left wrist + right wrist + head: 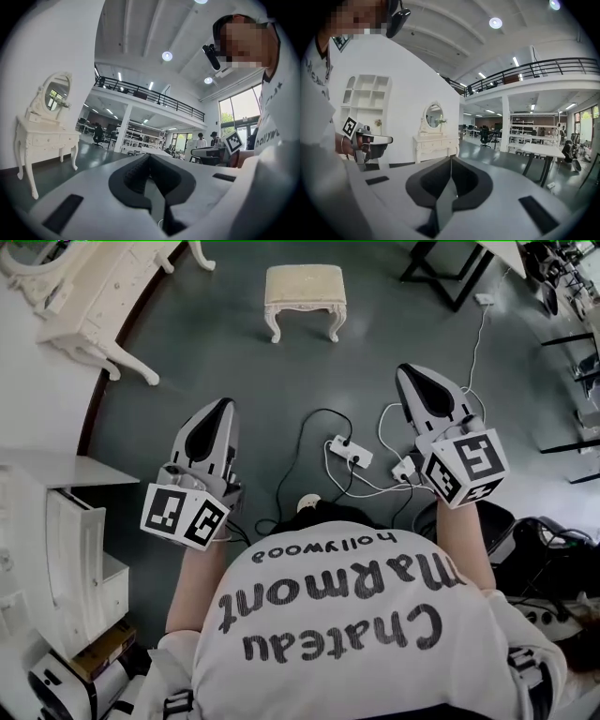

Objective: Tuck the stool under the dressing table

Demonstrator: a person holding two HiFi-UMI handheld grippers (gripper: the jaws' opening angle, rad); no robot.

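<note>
The cream stool [305, 296] stands on the dark floor ahead of me, out in the open. Off to its left, against the white wall, is the white dressing table [89, 296]. It also shows with its oval mirror in the left gripper view [44, 136] and the right gripper view [435, 143]. My left gripper [223, 411] is held low at the left, its jaws shut with nothing in them [149, 158]. My right gripper [411, 376] is level with it at the right, also shut and empty [451, 160]. Both are well short of the stool.
A power strip with tangled cables [352, 452] lies on the floor between the grippers. Black table legs [448, 276] stand at the back right, right of the stool. A white shelf unit [70, 549] is close on my left. People and desks [201, 140] show far off.
</note>
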